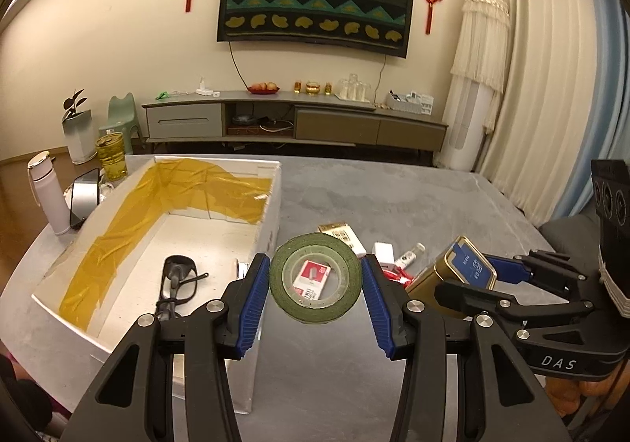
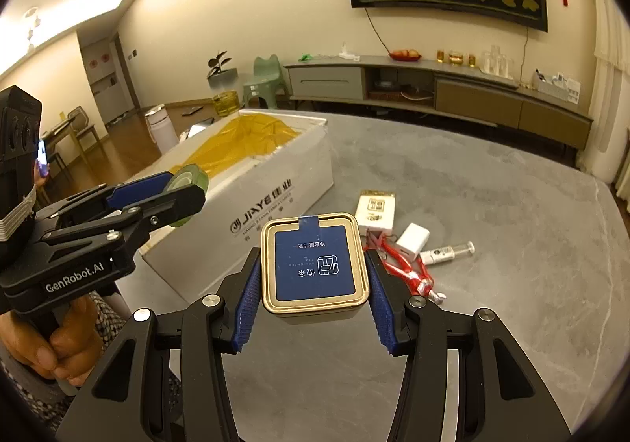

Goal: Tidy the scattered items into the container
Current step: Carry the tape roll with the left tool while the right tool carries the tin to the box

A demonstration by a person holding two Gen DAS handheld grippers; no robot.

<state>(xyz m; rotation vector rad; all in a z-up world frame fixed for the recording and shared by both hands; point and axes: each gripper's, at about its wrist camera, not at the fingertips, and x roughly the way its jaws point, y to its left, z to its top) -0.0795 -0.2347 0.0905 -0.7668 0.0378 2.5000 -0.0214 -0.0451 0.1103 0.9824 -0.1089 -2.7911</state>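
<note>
One green tape roll, one gold tin

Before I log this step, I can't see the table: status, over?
Left gripper shut on green tape roll, right gripper shut on gold tin. White box holds glasses. Nothing blocking the box.
</note>
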